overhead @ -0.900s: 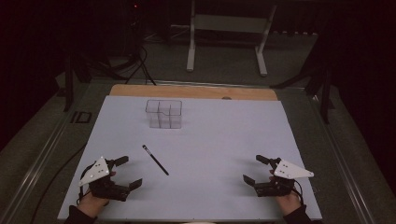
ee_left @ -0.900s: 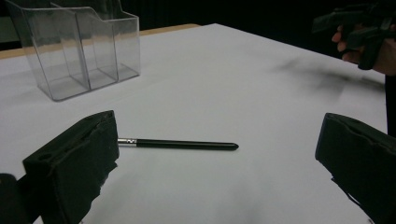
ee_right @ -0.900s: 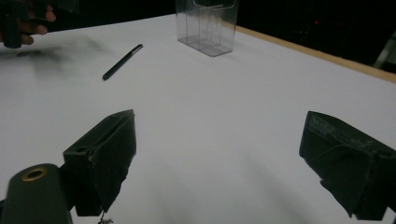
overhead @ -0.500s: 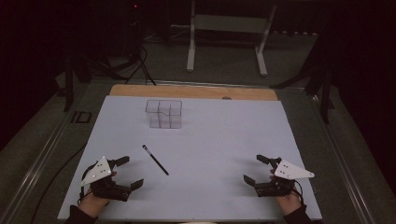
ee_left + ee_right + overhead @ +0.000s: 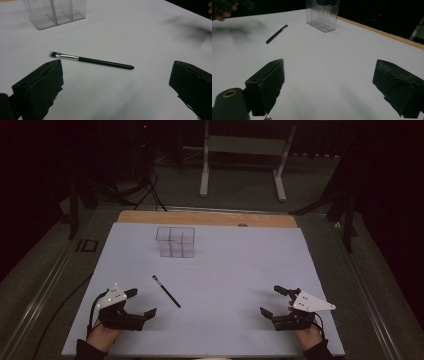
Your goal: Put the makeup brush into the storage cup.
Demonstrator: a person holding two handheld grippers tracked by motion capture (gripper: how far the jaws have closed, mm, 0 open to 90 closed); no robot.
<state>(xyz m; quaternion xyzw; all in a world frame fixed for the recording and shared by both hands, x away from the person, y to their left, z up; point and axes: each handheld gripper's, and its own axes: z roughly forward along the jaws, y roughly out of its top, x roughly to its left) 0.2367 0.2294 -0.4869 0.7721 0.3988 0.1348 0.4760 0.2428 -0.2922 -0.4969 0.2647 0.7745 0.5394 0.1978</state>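
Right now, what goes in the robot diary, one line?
left gripper open | right gripper open | brush lying flat | organizer empty

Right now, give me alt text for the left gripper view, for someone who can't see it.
A thin black makeup brush lies flat on a white table, just beyond the left gripper, whose two black jaws stand wide apart with nothing between them. A clear plastic organizer with compartments stands farther back at upper left.

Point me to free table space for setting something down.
Wide bare patch between the brush and the right hand-held gripper, and the whole side right of the clear organizer. Tightest spot: between the left hand-held gripper and the brush.
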